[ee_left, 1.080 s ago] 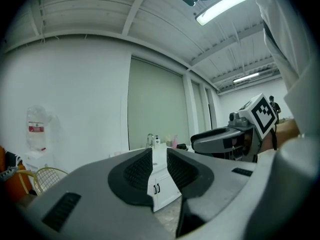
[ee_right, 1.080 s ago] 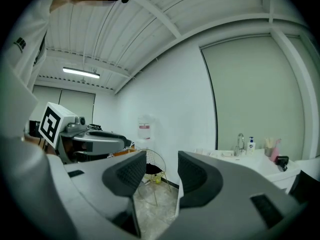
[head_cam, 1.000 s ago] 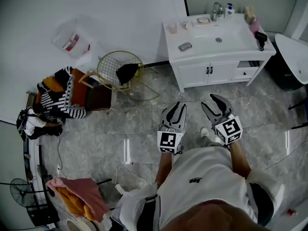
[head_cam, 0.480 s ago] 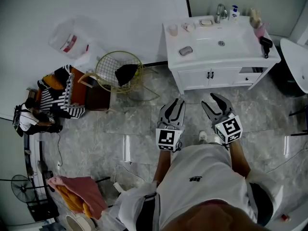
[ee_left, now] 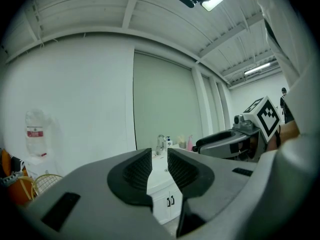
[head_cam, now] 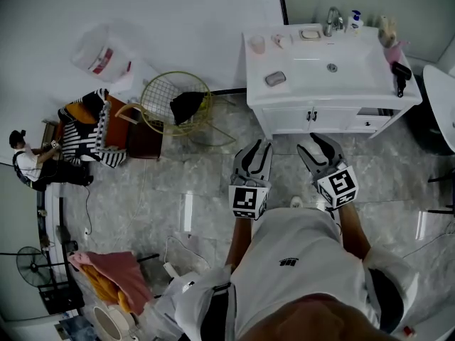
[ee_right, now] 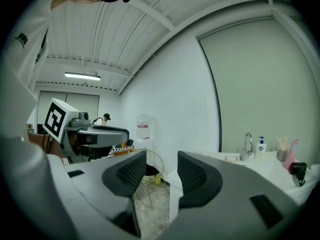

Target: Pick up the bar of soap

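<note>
A white vanity (head_cam: 355, 84) stands ahead of me in the head view. A pale bar of soap (head_cam: 311, 33) lies in a dish beside the faucet (head_cam: 331, 18) at the back of its top. A grey oblong piece (head_cam: 275, 79) lies near the front left corner. My left gripper (head_cam: 257, 148) and right gripper (head_cam: 318, 145) hover over the floor short of the vanity, both pointing at it. Each is open with nothing between its jaws, the left one only narrowly. The left gripper view shows the faucet (ee_left: 160, 144) beyond the jaws; the soap is too small to make out there.
A cup (head_cam: 257, 45), a pump bottle (head_cam: 355, 20) and a black hair dryer (head_cam: 400, 73) sit on the vanity top. A wire basket (head_cam: 174, 105), a water jug (head_cam: 106, 55), a chair with striped cloth (head_cam: 99, 133) and a seated person (head_cam: 28, 165) are at left.
The vanity has come closer and sits lower in the head view as I step toward it. Both grippers have edged forward and stay open.
</note>
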Available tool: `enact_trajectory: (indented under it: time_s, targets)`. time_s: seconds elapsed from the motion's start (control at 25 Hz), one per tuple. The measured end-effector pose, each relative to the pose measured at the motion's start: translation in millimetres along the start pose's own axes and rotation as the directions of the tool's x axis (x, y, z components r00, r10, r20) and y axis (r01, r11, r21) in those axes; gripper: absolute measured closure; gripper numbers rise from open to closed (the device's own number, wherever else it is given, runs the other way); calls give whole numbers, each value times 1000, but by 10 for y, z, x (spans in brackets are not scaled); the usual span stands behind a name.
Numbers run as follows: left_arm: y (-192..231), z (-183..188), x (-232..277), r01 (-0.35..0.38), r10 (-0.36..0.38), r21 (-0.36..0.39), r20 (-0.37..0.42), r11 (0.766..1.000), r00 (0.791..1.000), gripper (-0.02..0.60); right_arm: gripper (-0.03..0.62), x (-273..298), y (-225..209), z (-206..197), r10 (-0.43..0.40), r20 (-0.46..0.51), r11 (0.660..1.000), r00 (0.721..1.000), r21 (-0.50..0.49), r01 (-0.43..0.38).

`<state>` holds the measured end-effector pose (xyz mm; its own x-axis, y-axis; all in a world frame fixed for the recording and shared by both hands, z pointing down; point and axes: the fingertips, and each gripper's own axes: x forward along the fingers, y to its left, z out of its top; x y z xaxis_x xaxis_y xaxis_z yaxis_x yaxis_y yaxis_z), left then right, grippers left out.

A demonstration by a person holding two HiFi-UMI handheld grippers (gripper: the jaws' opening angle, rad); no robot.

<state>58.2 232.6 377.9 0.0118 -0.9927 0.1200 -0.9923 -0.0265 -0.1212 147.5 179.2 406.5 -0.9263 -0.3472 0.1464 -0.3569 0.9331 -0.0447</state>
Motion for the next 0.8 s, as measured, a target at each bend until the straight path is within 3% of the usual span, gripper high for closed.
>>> enact_trajectory:
  time_s: [0.8]
  targets:
    - [338, -75, 663, 2, -2, 1, -15, 1000, 1000, 477, 388, 578, -480, -39, 2, -21, 1000, 1000, 17, -1]
